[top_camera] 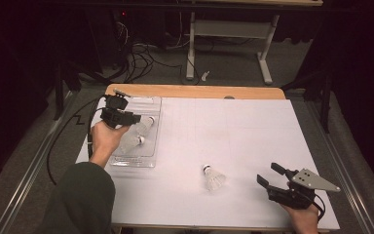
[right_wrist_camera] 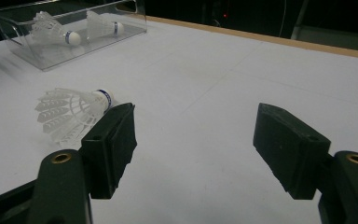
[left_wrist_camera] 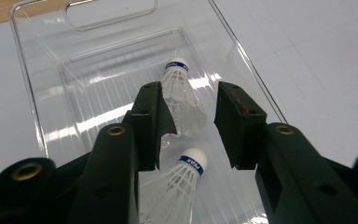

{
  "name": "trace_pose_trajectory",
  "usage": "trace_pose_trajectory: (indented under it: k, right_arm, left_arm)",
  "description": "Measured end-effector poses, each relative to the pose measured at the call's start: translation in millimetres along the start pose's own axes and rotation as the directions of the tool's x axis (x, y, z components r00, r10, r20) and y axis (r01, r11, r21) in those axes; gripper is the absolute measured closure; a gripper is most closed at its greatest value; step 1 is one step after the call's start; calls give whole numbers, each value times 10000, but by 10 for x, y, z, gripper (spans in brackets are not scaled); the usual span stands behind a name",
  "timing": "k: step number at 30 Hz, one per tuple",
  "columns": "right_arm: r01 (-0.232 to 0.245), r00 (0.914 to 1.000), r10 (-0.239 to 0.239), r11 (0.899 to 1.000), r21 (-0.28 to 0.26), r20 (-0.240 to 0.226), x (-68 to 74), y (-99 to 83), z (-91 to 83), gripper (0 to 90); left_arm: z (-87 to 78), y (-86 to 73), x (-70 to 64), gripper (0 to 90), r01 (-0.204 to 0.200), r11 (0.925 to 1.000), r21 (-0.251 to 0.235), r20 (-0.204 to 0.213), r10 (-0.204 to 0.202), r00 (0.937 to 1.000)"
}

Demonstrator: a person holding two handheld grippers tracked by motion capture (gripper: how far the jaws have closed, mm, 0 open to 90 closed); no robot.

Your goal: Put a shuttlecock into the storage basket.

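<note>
We are holding our right gripper (top_camera: 269,175), jaws spread and empty, nearest the loose shuttlecock (top_camera: 213,177) lying on its side just to its left, cork pointing away from us, while our left gripper (top_camera: 135,117), also spread and empty, is hovering over the clear tray (top_camera: 152,161).

L gripper (top_camera: 137,117) raised near desk's far-left corner, jaws apart, empty; R gripper (top_camera: 268,175) low at near-right corner, jaws wide.
</note>
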State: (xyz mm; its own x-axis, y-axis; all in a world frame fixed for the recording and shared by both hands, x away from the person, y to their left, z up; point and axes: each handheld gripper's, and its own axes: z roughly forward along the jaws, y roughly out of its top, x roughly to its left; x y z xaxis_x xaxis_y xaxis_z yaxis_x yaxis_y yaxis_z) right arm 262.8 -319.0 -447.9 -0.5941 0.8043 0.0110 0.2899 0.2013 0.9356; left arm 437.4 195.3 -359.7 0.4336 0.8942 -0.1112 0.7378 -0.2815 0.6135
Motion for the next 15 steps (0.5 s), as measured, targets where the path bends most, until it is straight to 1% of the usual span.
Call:
trace_pose_trajectory:
  k: [6,8,11,15]
  right_arm:
    - [-1,10000,1,10000,1,6,-1,0,0,302]
    - [4,10000,-4,10000,-2,7,-2,0,0,302]
    - [-4,10000,4,10000,0,5,-1,0,0,302]
    - [-10,10000,10,10000,12,7,0,0,-1,302]
  left_arm:
    - [-1,-36,-27,525,-27,9997,-240,-203,22,9998]
    - [-14,-53,-37,510,12,9993,-383,-158,-18,9999]
    - [-45,-71,-54,483,-22,9983,-579,-260,7,9997]
    - [-83,-102,-67,459,-18,9964,-845,-263,-4,9997]
